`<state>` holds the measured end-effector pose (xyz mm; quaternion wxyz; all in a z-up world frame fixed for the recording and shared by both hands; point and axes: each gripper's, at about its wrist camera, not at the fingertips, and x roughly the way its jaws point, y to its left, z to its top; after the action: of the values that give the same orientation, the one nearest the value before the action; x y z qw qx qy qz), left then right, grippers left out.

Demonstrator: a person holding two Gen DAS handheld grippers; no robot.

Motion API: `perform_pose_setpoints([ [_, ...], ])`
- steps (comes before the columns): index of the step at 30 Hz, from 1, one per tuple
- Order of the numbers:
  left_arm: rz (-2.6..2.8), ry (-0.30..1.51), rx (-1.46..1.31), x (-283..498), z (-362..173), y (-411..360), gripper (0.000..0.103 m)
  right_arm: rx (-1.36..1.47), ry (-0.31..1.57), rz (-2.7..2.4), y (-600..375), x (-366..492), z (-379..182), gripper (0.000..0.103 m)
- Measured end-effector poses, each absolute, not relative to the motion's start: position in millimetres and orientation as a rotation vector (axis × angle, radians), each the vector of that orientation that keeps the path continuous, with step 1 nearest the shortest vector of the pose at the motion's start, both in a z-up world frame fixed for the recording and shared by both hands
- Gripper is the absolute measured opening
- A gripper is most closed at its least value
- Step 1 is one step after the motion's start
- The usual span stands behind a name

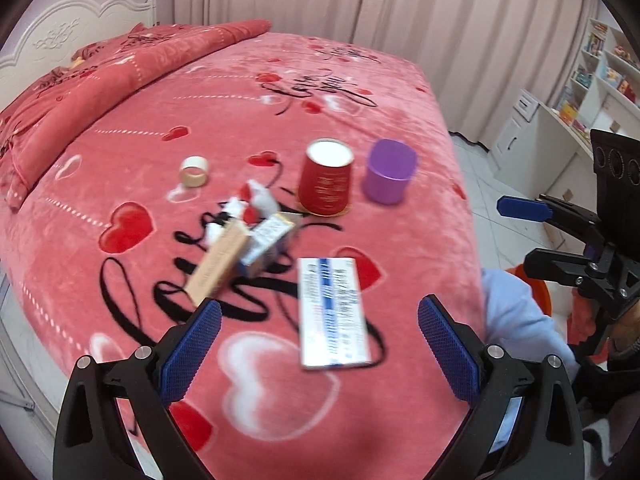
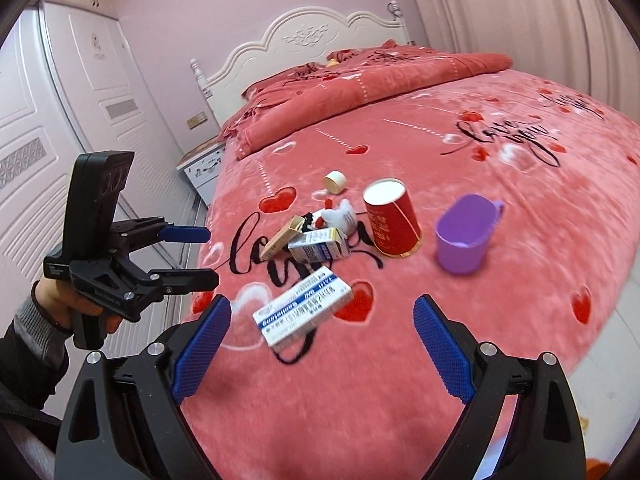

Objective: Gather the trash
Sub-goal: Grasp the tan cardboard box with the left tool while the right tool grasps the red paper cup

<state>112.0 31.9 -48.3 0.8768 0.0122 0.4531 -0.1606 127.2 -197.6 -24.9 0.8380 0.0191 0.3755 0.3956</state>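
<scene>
White-and-blue box (image 2: 303,311): flat on bed (image 2: 460,360), nearest both grippers. Beyond it: smaller carton (image 2: 318,249), tan box (image 2: 281,238), inverted red cup (image 2: 393,218), purple mug (image 2: 464,236). Left gripper (image 1: 320,344), right gripper (image 2: 322,344): jaws apart, empty.

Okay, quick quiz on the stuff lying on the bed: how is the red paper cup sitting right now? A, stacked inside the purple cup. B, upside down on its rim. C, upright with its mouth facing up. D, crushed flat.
B: the red paper cup rests on its wide gold rim with the white base facing up, on the pink blanket beside the purple cup, apart from it.
</scene>
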Motion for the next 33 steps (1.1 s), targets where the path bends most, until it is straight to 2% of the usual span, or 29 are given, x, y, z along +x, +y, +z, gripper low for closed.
perform_pose_setpoints([
  [17, -0.502, 1.033, 0.047, 196.5, -107.6, 95.3, 0.097, -0.037, 0.825, 0.86, -144.8, 193.5, -48.5, 0.091],
  [18, -0.516, 1.04, 0.051, 200.7, -111.7, 97.2, 0.096, -0.05, 0.823, 0.86, -141.9, 197.5, -50.1, 0.091],
  [23, -0.582, 1.1, 0.069, 210.0, -132.6, 97.5, 0.072, -0.107, 0.816, 0.834, -131.8, 220.3, -60.0, 0.091],
  [25, -0.59, 1.119, 0.091, 210.1, -141.7, 95.8, 0.056, -0.126, 0.809, 0.822, -128.6, 228.2, -63.3, 0.091],
  [28, -0.605, 1.13, 0.081, 210.8, -147.7, 97.4, 0.055, -0.159, 0.804, 0.814, -122.5, 243.1, -69.6, 0.091],
  [30, -0.611, 1.124, 0.061, 211.0, -146.4, 101.1, 0.049, -0.189, 0.798, 0.808, -117.0, 254.8, -73.8, 0.091],
  [32, -0.616, 1.124, 0.055, 210.8, -145.1, 105.0, 0.048, -0.212, 0.79, 0.8, -112.2, 263.3, -77.8, 0.091],
  [33, -0.617, 1.123, 0.052, 210.8, -145.0, 105.8, 0.047, -0.224, 0.795, 0.804, -108.6, 269.3, -81.4, 0.086],
])
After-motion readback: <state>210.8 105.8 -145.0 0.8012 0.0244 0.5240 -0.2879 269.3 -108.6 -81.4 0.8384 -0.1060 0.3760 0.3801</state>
